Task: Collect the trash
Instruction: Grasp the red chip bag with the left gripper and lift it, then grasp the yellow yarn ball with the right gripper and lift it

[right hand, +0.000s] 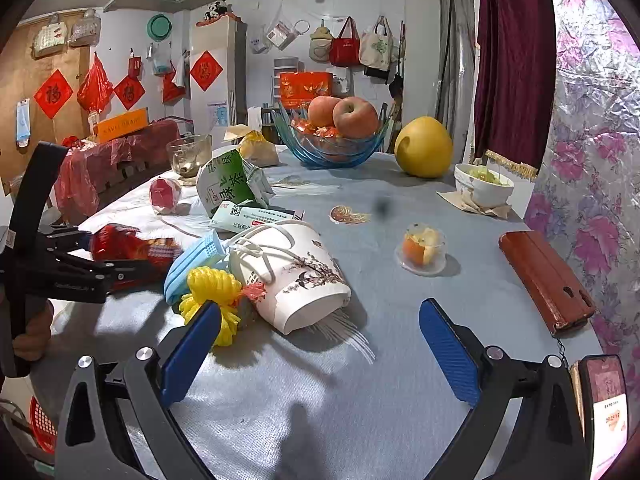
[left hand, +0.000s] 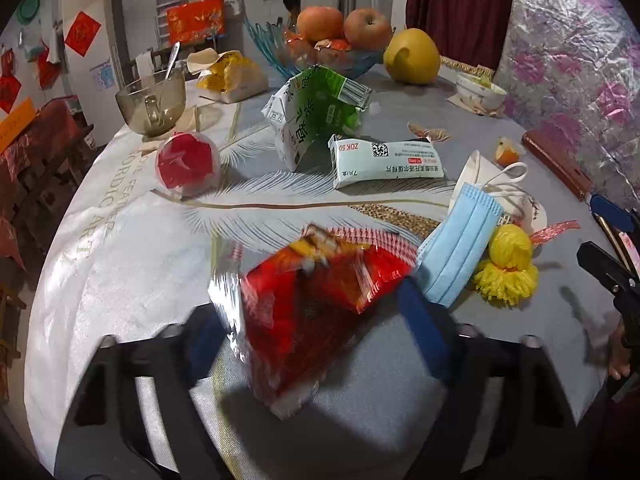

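One red snack wrapper sits between the left gripper fingers, which are clamped on it above the bench. Right gripper fingers are spread apart, holding nothing, near a tipped paper cup and blue face mask.

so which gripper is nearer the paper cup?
Right. The right gripper hovers open just in front of the tipped cup; the left gripper is farther off, past the mask, around a red wrapper.
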Tool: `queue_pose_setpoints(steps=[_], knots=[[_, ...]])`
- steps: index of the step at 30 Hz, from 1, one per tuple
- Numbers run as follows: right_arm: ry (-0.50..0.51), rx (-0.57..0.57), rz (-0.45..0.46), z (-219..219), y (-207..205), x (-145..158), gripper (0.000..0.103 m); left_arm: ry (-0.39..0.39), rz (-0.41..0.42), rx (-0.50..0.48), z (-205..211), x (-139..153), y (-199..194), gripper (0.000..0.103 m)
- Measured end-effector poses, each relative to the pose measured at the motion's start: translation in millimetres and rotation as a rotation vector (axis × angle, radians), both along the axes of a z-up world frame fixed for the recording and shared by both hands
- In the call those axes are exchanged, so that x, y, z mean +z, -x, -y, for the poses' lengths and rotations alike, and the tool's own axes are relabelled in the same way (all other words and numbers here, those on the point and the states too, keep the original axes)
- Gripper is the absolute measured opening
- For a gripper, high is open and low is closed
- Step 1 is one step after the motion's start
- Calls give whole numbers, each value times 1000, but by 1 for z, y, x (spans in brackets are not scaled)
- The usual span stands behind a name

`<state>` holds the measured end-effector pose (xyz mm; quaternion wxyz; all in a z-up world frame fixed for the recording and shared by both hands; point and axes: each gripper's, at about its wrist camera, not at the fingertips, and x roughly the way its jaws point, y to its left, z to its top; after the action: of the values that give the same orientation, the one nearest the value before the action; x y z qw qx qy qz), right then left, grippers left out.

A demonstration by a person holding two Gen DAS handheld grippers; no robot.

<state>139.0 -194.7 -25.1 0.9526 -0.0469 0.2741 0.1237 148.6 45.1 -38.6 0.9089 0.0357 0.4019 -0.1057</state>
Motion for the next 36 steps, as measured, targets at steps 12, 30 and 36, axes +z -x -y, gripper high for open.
queue_pose_setpoints(steps=[12,30,36], knots=[[20,37,53,-4,9,3,97,128,177,114,-24,23,42,55],[-106,268,-96,-16,7,-1,62,220,166,168,-34,15,94,57],[-16,248,-188,-54,-7,-9,61,222,180,178,-41,20,106,57]])
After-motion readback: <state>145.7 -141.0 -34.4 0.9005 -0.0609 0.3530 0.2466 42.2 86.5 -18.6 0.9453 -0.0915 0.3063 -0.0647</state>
